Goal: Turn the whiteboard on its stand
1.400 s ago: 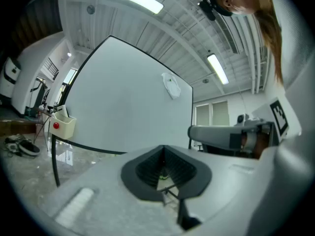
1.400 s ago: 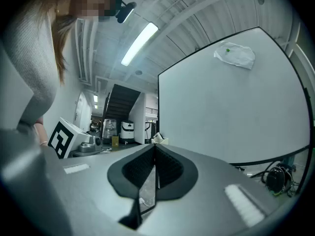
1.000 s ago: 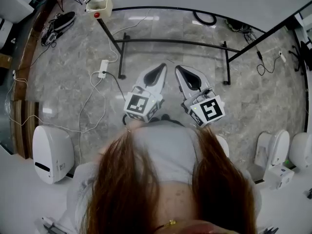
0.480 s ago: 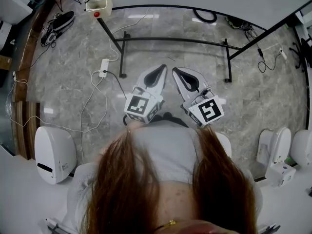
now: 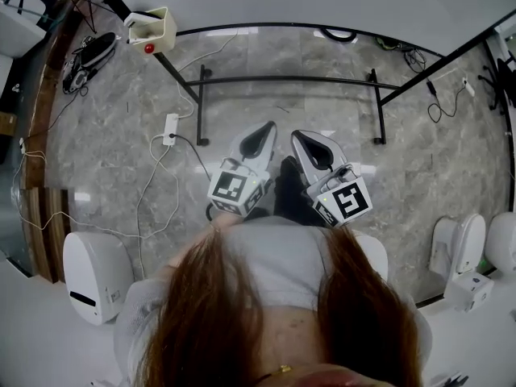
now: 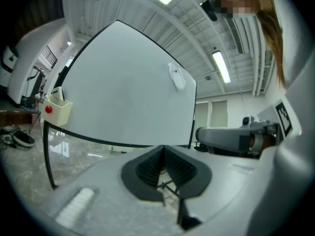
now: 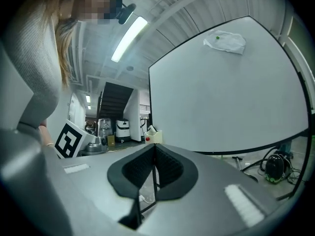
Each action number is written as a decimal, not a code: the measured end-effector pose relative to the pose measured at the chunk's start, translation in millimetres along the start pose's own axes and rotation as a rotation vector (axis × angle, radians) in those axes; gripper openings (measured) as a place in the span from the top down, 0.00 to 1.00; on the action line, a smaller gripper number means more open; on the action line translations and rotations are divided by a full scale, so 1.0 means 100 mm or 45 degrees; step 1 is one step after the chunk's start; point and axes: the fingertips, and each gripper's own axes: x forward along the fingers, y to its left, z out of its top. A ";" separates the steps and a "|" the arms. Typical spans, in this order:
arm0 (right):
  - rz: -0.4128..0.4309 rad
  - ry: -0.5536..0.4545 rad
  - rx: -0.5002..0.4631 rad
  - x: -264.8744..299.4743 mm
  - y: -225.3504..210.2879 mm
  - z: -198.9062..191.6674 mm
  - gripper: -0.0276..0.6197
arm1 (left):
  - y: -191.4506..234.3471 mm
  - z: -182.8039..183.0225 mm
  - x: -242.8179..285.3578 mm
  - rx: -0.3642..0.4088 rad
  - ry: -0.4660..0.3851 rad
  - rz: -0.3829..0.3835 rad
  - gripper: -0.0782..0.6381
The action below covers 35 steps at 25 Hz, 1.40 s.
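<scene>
Short of the upright whiteboard [image 6: 128, 92] on its stand [image 5: 290, 79], the left gripper [image 5: 260, 135] and right gripper [image 5: 310, 145] sit slightly lower than a second ago, each gripper's fingers [image 6: 147, 171] pressed together, empty.

Blk-edged white whiteboard [image 6: 128, 92], grey marbled floor [image 5: 105, 135], cream box [image 5: 161, 29]
</scene>
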 end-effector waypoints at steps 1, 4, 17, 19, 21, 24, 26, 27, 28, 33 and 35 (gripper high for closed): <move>0.002 0.004 -0.002 0.05 -0.11 -0.01 0.95 | 0.04 0.01 0.11 0.006 -0.007 0.003 0.89; 0.002 -0.015 -0.017 0.28 -0.58 0.02 0.95 | 0.24 0.07 0.55 0.027 -0.035 0.017 0.89; 0.158 -0.089 -0.063 1.07 -2.16 0.59 0.95 | 0.78 0.59 2.24 0.080 -0.105 0.146 0.89; 0.160 -0.086 -0.048 1.10 -2.25 0.59 0.95 | 0.80 0.62 2.32 0.079 -0.107 0.152 0.89; 0.166 -0.082 -0.053 1.12 -2.28 0.58 0.95 | 0.80 0.65 2.37 0.080 -0.113 0.147 0.89; 0.172 -0.077 -0.037 1.15 -2.25 0.58 0.95 | 0.83 0.65 2.40 0.057 -0.117 0.130 0.89; 0.157 -0.081 -0.013 1.16 -2.23 0.60 0.95 | 0.82 0.64 2.41 0.047 -0.117 0.109 0.89; 0.144 -0.084 -0.008 1.15 -2.23 0.60 0.95 | 0.81 0.64 2.42 0.052 -0.119 0.095 0.89; 0.127 -0.085 -0.008 1.13 -2.24 0.60 0.95 | 0.79 0.63 2.44 0.058 -0.119 0.079 0.89; 0.018 -0.092 -0.023 0.97 -2.39 0.58 0.95 | 0.66 0.57 2.50 0.073 -0.082 0.007 0.89; -0.023 -0.108 -0.023 0.90 -2.50 0.57 0.95 | 0.66 0.56 2.54 0.072 -0.062 0.003 0.89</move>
